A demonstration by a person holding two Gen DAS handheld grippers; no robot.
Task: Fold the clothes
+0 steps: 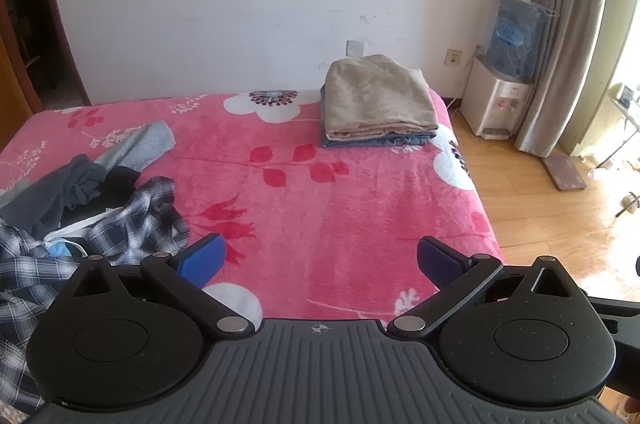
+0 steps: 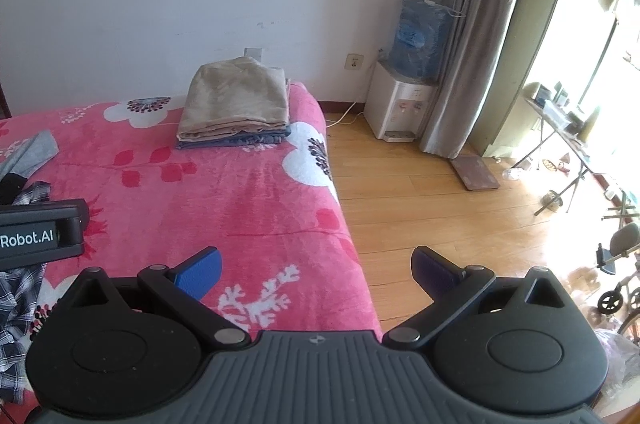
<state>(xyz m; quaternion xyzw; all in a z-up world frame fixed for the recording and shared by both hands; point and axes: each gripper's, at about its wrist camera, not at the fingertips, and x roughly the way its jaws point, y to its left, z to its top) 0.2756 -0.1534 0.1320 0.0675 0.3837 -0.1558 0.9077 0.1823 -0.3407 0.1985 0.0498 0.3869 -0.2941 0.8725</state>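
Both my left gripper (image 1: 320, 264) and right gripper (image 2: 316, 270) hang spread and empty above the pink blanket (image 1: 340, 184), so I pick one garment, the plaid shirt (image 1: 132, 224), off the unfolded heap (image 1: 80, 192) at left, and drag it onto bare blanket.

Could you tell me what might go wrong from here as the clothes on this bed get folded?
1. The plaid shirt lies tangled with the dark garments in one heap; a pinch by the open left gripper may lift several pieces at once.
2. The folded stack sits near the bed's far right corner, so tugging the pink blanket could tip it toward the floor.
3. The open right gripper hangs over the bed edge, far from the heap.
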